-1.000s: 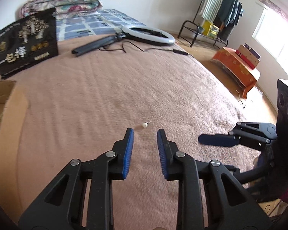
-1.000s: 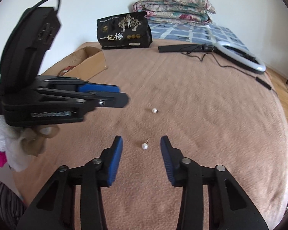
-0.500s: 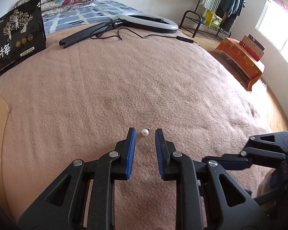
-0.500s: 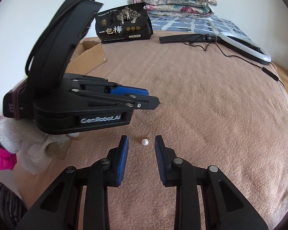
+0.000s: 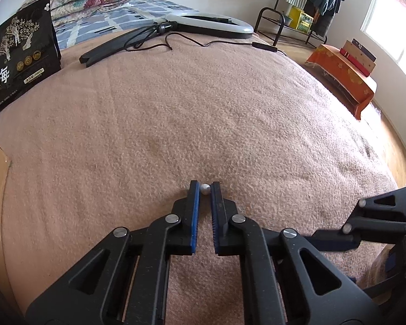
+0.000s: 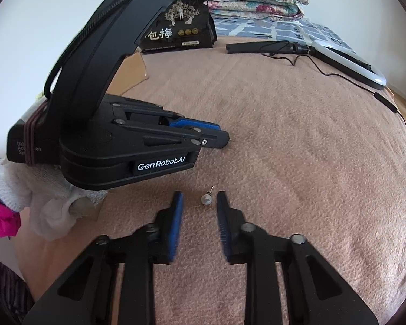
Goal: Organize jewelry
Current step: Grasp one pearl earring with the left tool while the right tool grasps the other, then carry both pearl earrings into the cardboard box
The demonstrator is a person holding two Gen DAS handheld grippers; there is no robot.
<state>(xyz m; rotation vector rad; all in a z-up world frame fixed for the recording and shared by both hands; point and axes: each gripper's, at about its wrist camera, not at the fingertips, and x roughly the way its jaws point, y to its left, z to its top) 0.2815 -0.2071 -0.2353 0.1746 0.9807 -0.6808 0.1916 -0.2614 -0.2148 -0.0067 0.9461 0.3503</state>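
Observation:
Two pearl stud earrings lie on a pink blanket (image 5: pixel 176 124). My left gripper (image 5: pixel 205 188) is down on the blanket with its blue-padded tips shut on one pearl earring (image 5: pixel 205 188). It also shows from the side in the right wrist view (image 6: pixel 219 138), where its pearl is hidden. My right gripper (image 6: pixel 199 201) is open, its tips either side of the second pearl earring (image 6: pixel 206 199), whose post points up and away. The pads do not touch it.
A black gift bag (image 5: pixel 16 65) stands at the back left beside a cardboard box (image 6: pixel 130 73). A ring light with its stand and cable (image 5: pixel 211 24) lies at the far side. Folded quilts (image 6: pixel 246 0) sit behind. The bed edge drops off at right.
My left gripper moved forward around its pearl and closed on it. My right gripper moved forward and lower, narrowing around the second pearl, which now sits between its tips.

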